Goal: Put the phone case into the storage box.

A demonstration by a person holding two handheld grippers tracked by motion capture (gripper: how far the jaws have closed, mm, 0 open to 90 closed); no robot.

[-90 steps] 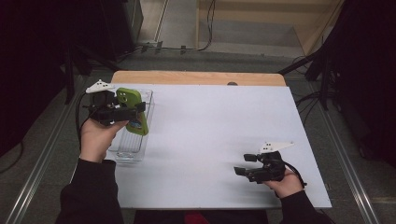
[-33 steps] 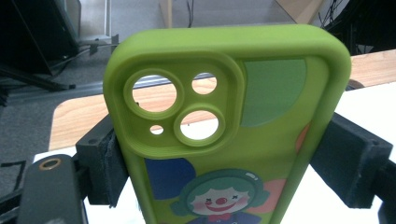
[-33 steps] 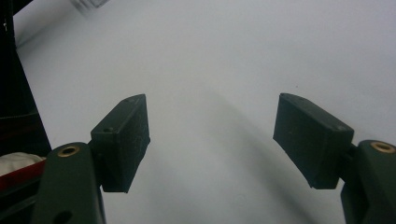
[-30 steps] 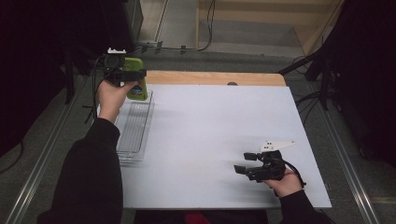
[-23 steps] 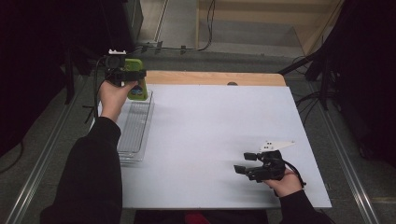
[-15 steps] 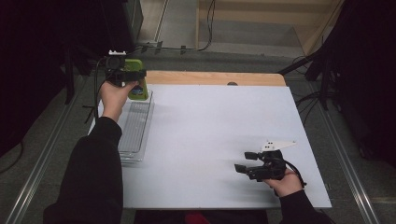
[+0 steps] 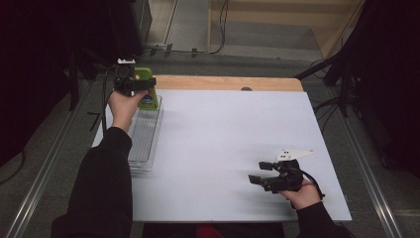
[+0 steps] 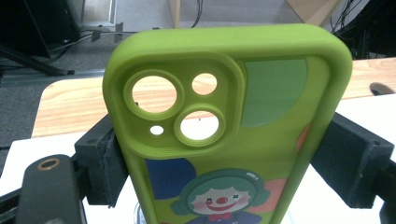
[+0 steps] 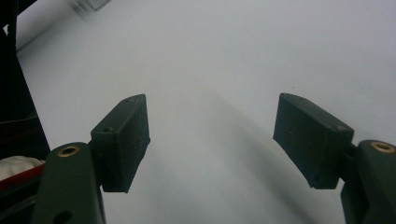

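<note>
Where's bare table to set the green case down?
The white table top is bare from the clear tray at its left edge across to the right gripper, resting open near the front right. Crowded only at far left, where the left gripper holds the phone case above the tray.

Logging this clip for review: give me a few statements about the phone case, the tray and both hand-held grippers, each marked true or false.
1. The left hand-held gripper is clamped on a green phone case. True.
2. The case's camera cutouts are empty, showing the table through them. True.
3. The right hand-held gripper holds the clear tray. False: its jaws are open and empty over the white table.
4. The case lies flat in the middle of the table. False: it is held up at the tray's far end.
</note>
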